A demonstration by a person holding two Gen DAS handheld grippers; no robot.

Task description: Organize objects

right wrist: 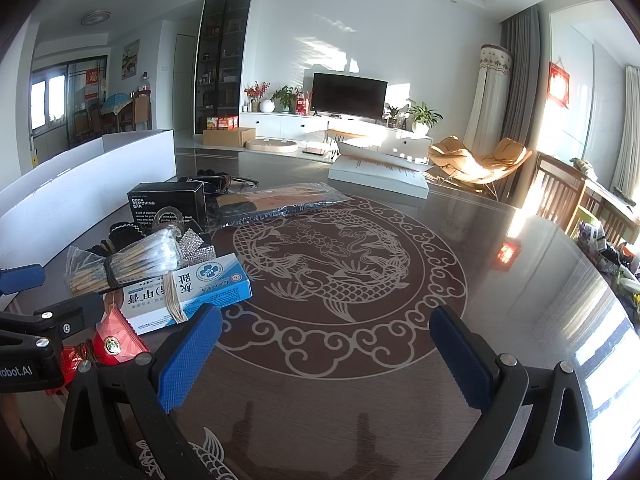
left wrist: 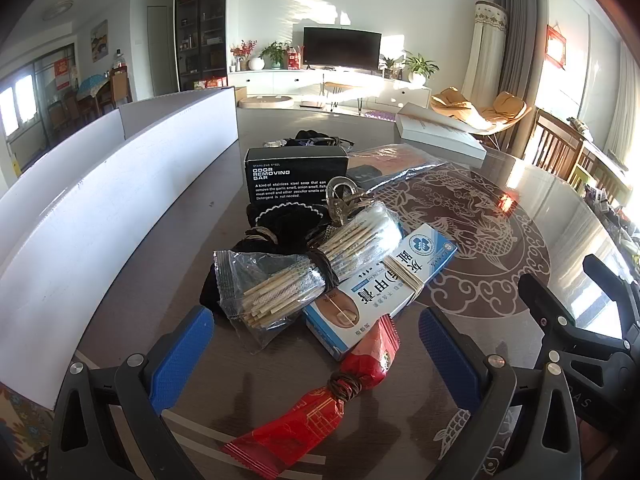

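L gripper [left wrist: 314, 346] open, over red packet [left wrist: 316, 400]

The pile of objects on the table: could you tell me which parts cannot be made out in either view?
- Black fabric item: left wrist view, mostly covered by the swab bag.
- Dark items behind the black box: too small and partly hidden.
- Red packet: right wrist view, partly hidden by the left gripper.
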